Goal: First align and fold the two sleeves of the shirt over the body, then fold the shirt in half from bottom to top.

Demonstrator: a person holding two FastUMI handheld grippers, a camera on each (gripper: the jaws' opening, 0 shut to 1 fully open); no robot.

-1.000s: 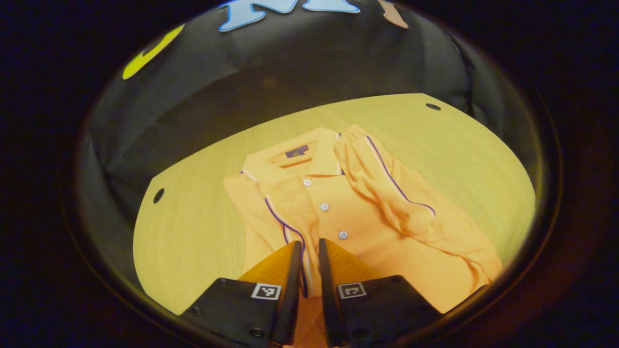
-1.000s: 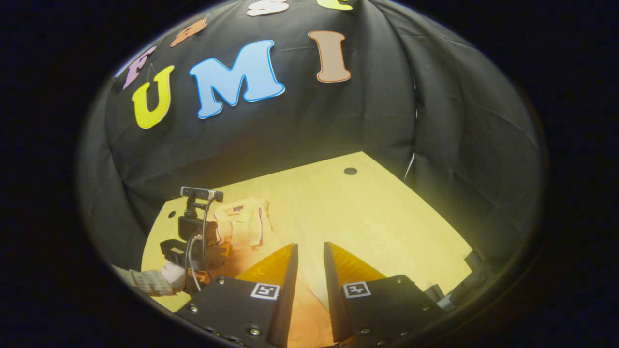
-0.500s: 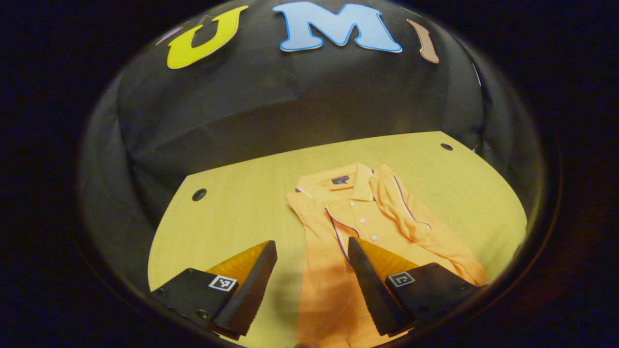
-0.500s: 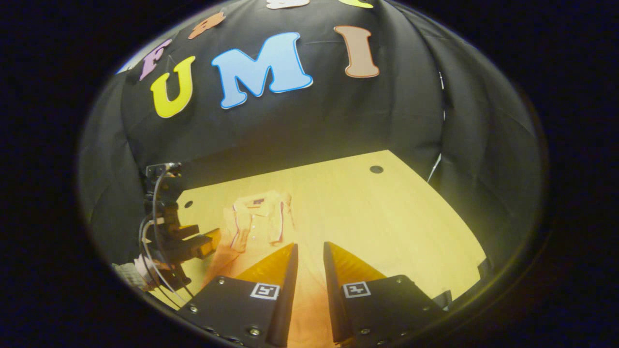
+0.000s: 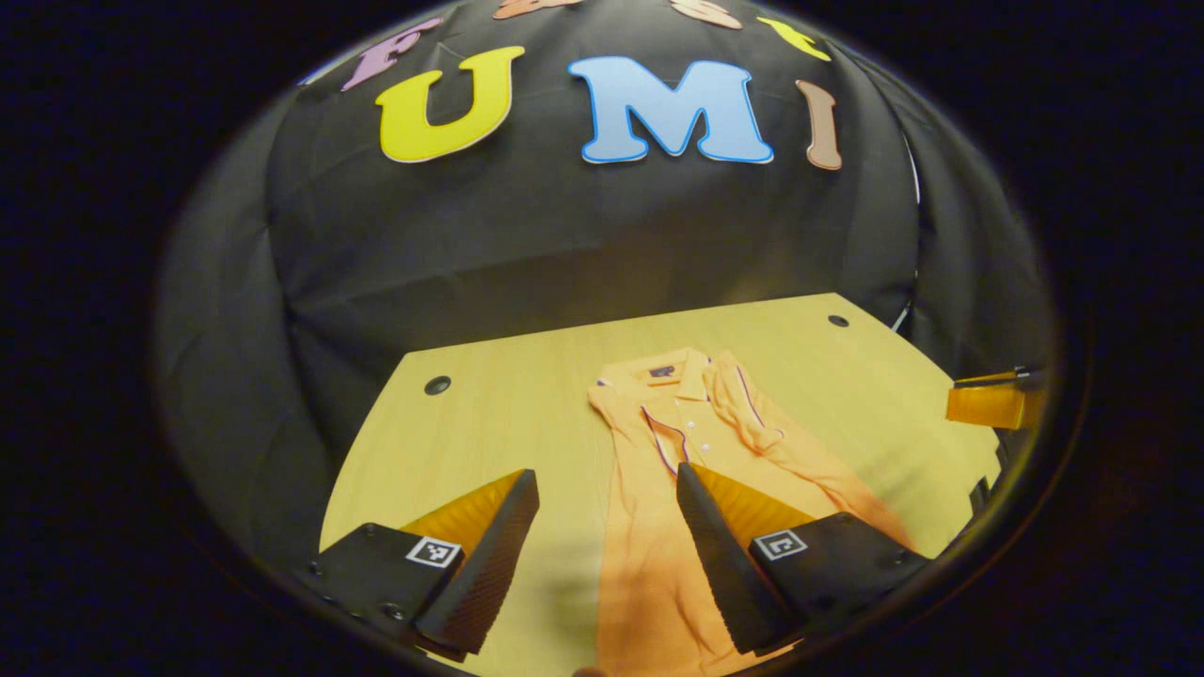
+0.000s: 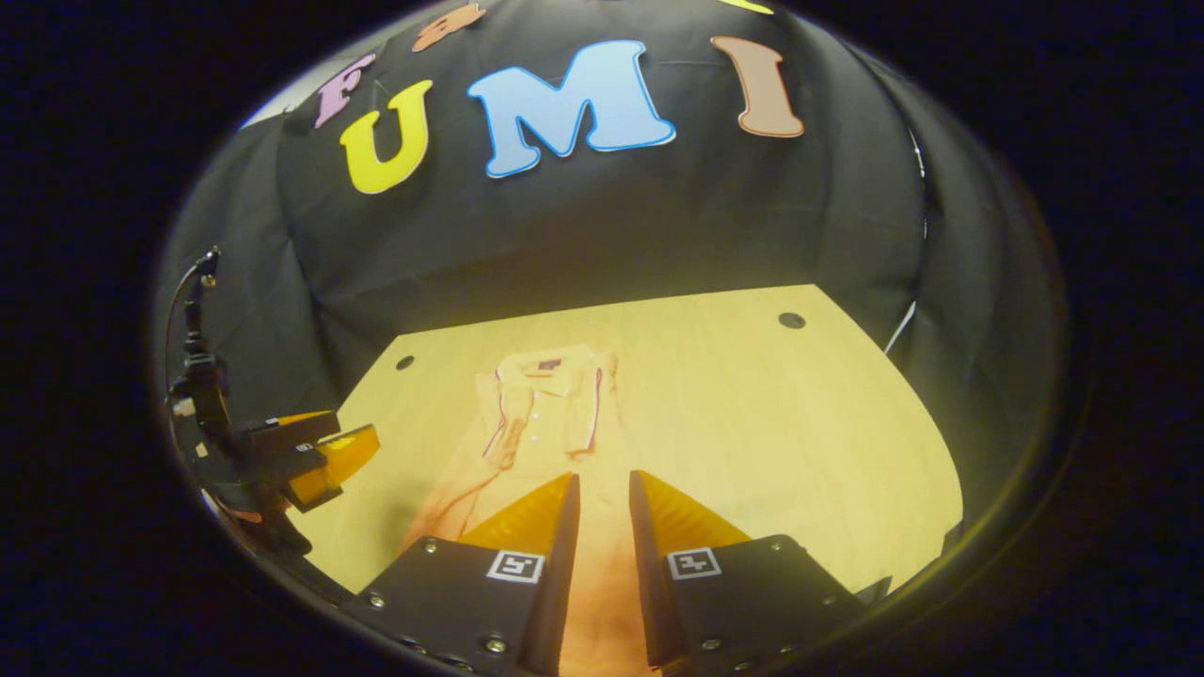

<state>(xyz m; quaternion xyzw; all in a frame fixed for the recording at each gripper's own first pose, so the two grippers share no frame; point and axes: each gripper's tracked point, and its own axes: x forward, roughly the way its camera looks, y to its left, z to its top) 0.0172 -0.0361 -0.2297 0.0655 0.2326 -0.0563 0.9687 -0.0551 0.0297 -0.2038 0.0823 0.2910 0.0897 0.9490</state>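
- Now both sleeves lie over the body of the shirt (image 5: 715,442), so I judge the sleeve step done and the bottom-to-top fold next.
- Shirt sits flat on the table (image 5: 489,432), collar toward the far wall and hem toward me; in the right gripper view the shirt (image 6: 546,395) runs down under my fingers.
- My left gripper (image 5: 607,527) is spread wide with nothing between its fingers, hanging above the lower part of the shirt: one finger over bare table, the other over cloth.
- My right gripper (image 6: 602,527) has its fingers nearly together with a narrow gap; cloth shows through the gap, but I can't tell whether it's pinched or just lying beneath.
- In the right gripper view the left gripper (image 6: 310,451) hangs off to the side, clear of the shirt.
- Next I'd take the hem at both corners, one gripper each, and carry it up to the collar, keeping the sleeves from sliding off.
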